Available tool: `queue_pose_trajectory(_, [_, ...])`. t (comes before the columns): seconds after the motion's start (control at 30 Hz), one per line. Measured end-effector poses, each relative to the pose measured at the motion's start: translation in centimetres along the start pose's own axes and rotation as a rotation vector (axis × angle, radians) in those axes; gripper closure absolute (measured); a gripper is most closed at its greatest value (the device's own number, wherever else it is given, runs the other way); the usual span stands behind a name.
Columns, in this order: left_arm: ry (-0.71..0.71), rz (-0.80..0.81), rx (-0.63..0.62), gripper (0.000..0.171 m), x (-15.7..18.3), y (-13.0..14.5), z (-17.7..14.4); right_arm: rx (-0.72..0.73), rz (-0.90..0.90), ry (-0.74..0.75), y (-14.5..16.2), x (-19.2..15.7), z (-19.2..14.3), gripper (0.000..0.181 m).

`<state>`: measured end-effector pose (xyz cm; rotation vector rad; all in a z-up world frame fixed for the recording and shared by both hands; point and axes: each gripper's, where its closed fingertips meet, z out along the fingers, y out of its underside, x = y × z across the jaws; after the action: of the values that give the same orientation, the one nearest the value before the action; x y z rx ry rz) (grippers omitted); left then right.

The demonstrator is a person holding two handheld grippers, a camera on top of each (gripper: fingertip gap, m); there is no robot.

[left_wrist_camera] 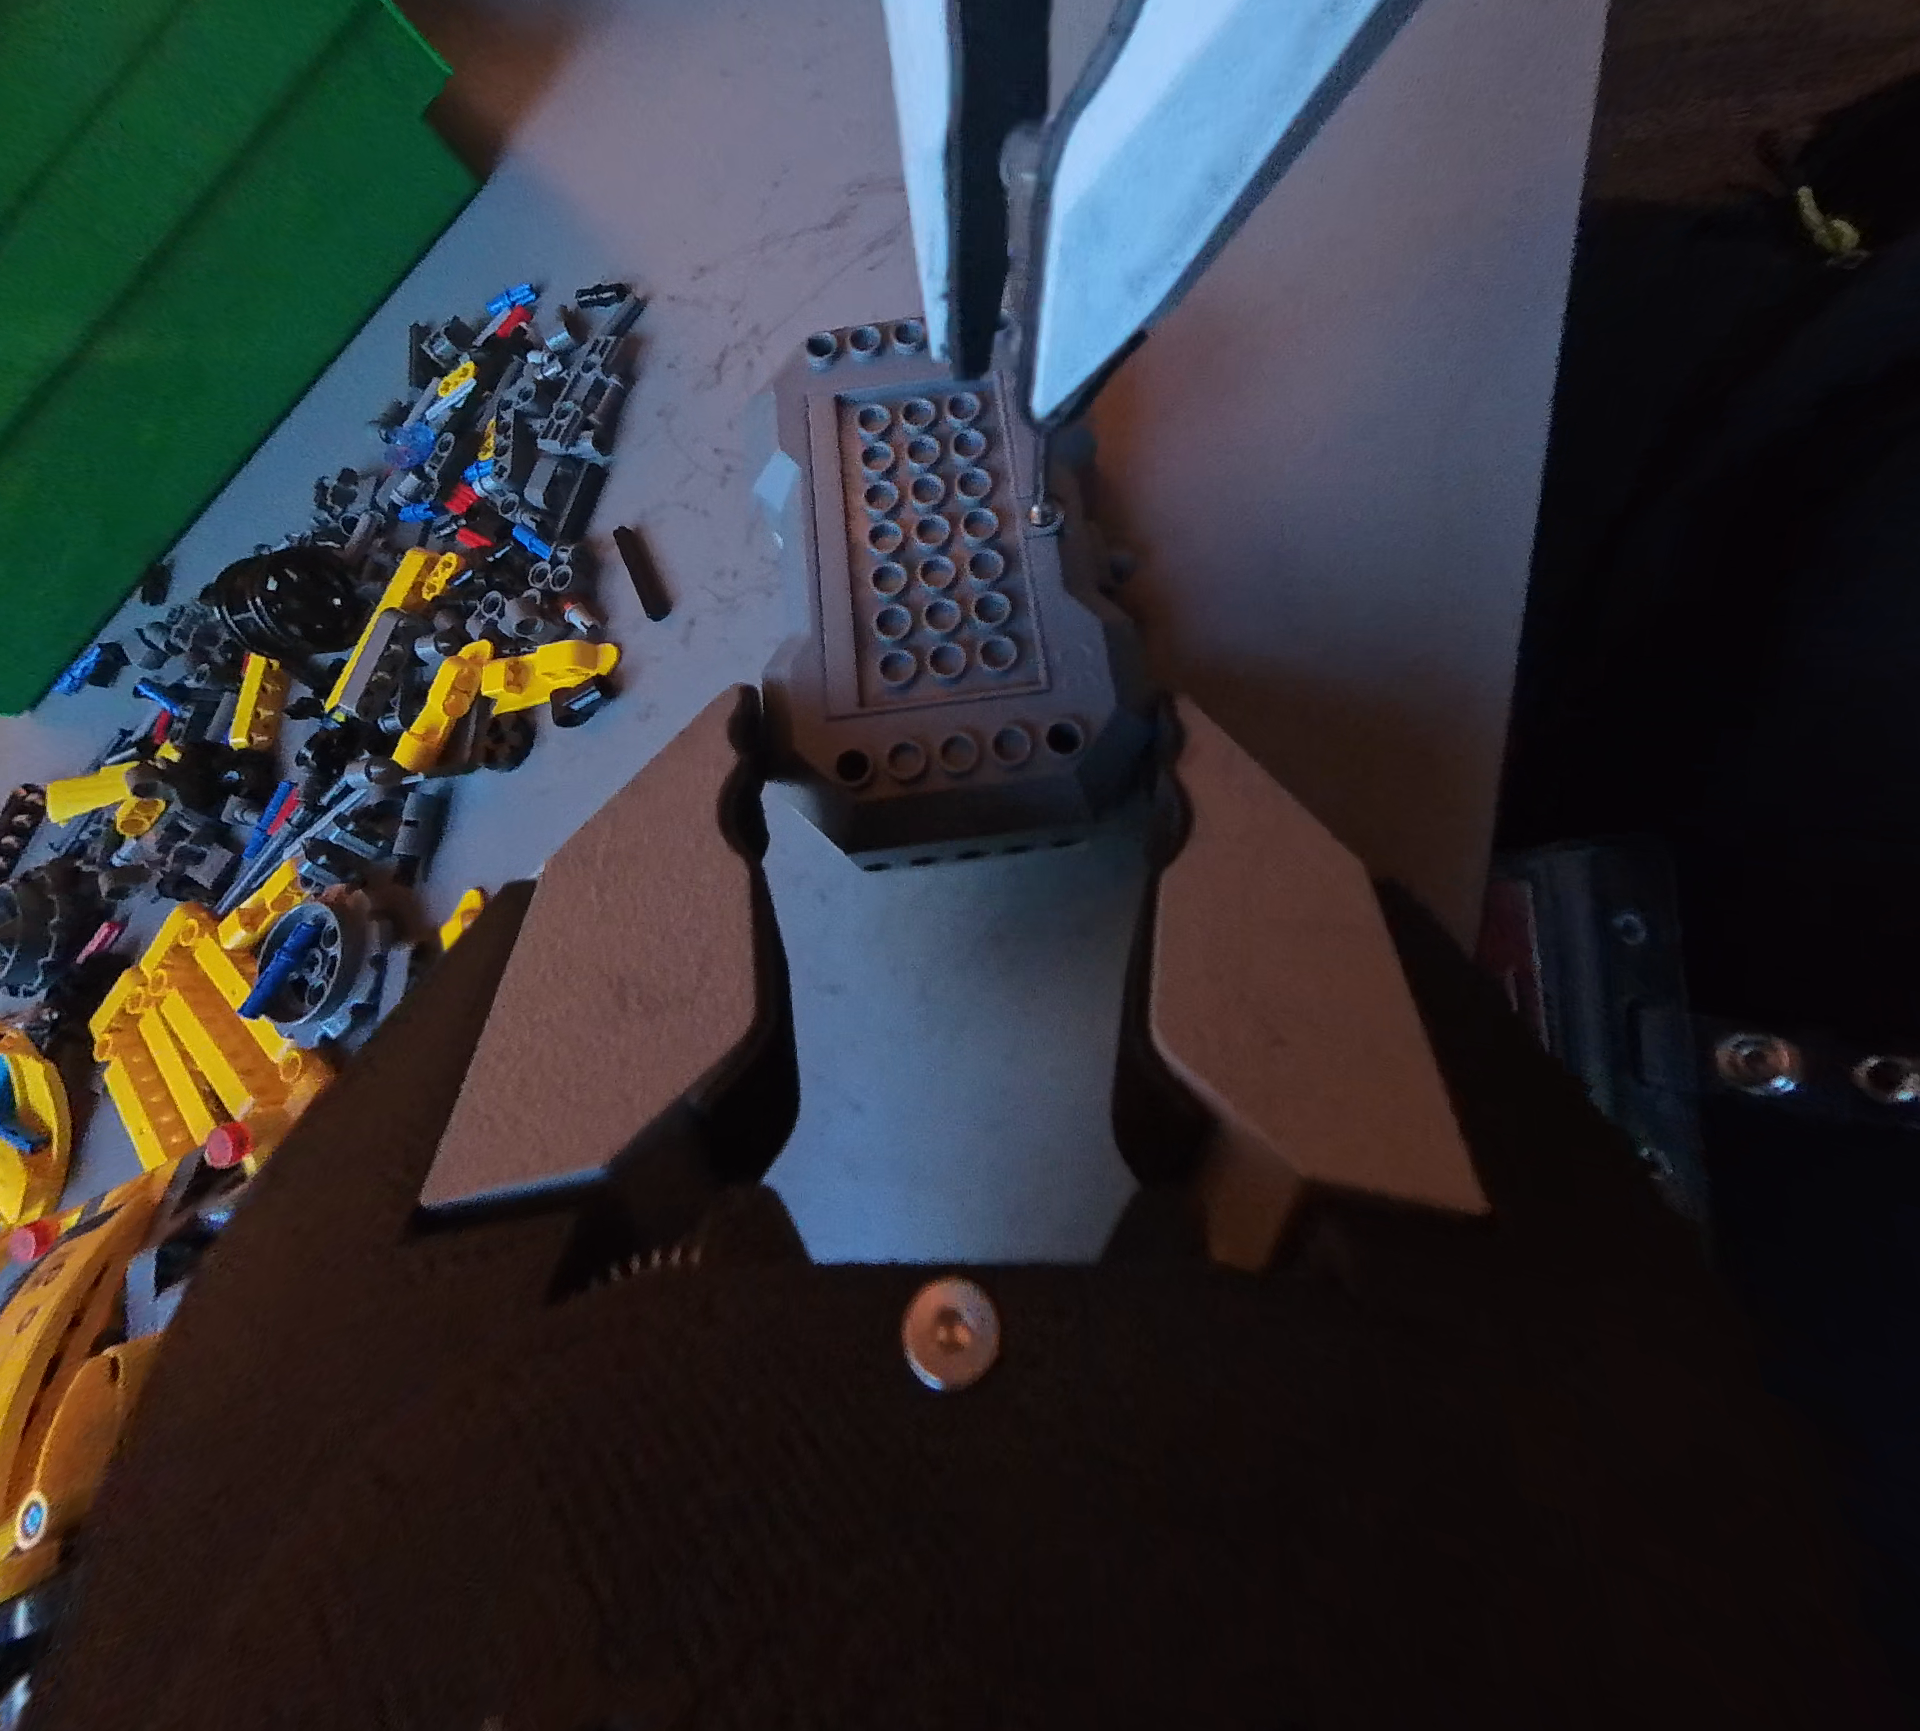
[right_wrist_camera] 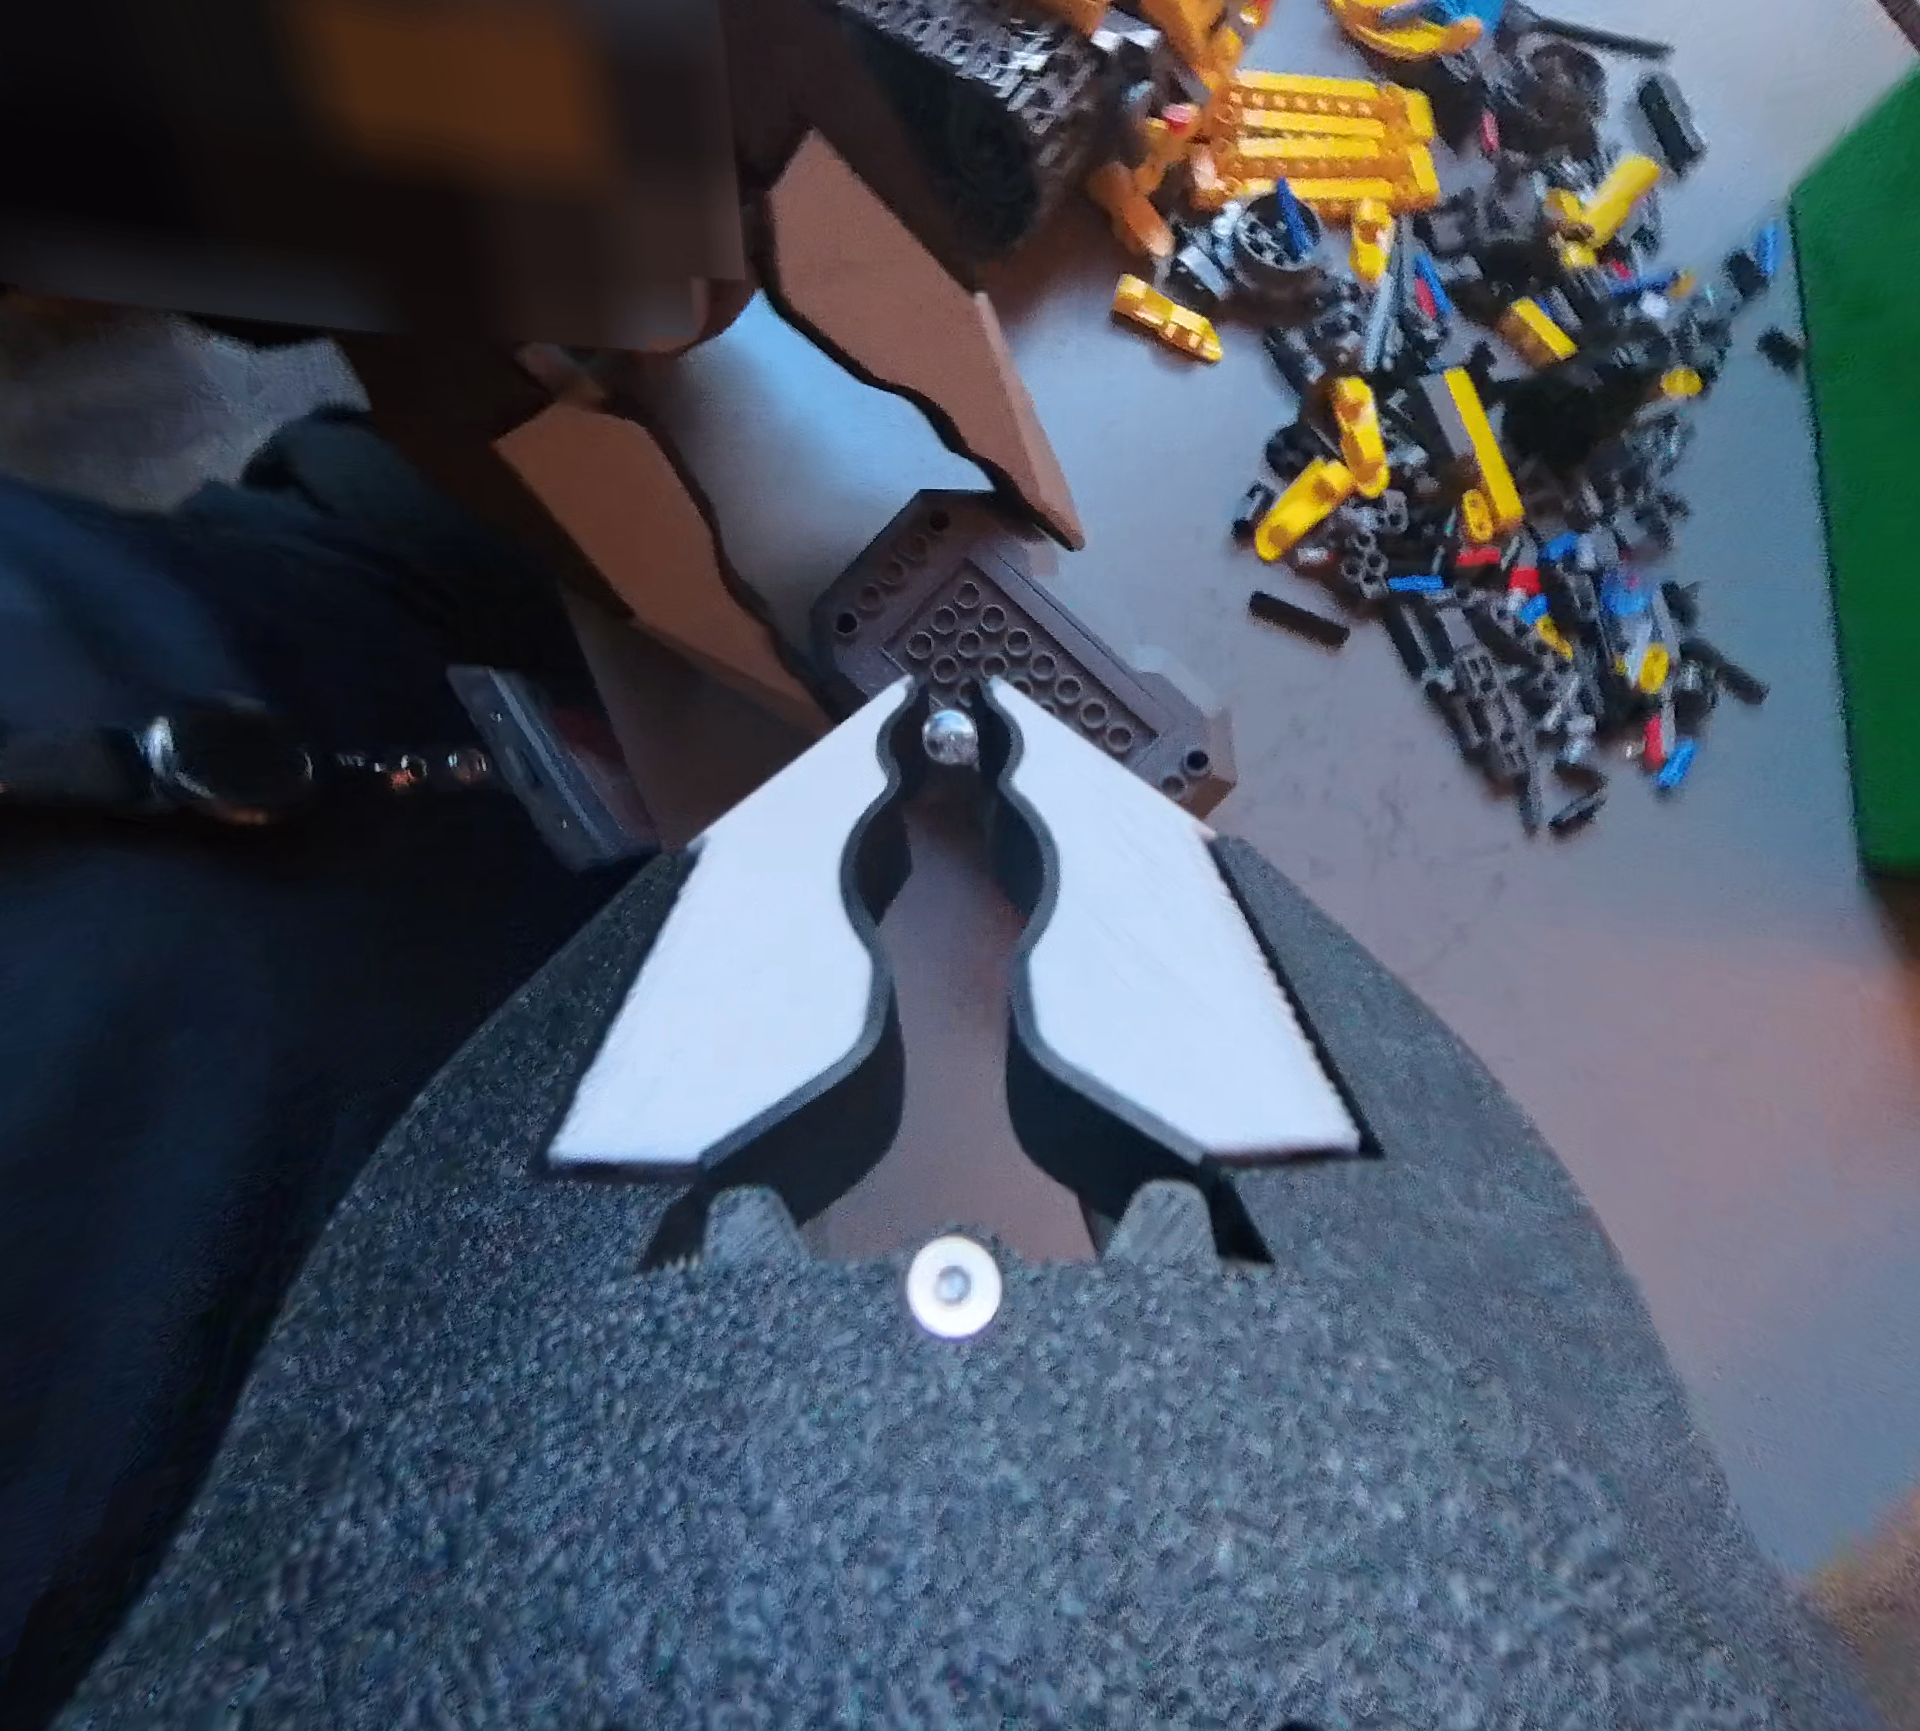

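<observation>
Left hand-held gripper [left_wrist_camera: 961, 751] clamping dark grey studded brick block [left_wrist_camera: 940, 580] on tabletop [left_wrist_camera: 1299, 476], right hand-held gripper [right_wrist_camera: 948, 694] narrowly pinching small silver pin [right_wrist_camera: 948, 736] — green plastic bin [left_wrist_camera: 177, 227] beside loose yellow-and-black brick pile [left_wrist_camera: 395, 621].

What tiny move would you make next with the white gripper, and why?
Probably ease the right gripper down a touch: it pinches a small silver metal pin right over the grey studded brick block, which the left gripper clamps on the grey table.
</observation>
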<state>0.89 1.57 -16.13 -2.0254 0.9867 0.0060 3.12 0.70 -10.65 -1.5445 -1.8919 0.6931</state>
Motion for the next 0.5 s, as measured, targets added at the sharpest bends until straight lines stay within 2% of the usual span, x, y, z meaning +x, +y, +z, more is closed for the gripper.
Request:
queue_pose_trajectory(0.17, [0.021, 0.022, 0.022, 0.101, 0.0, 0.0, 0.0, -0.047, -0.144, -0.110, -0.1, -0.3, 0.1, 0.173])
queue_pose_trajectory(0.5, [0.119, 0.102, 0.065, 0.100, 0.1, -0.1, 0.0, -0.007, -0.469, -0.317, 0.0, -1.2, 0.0, 0.172])
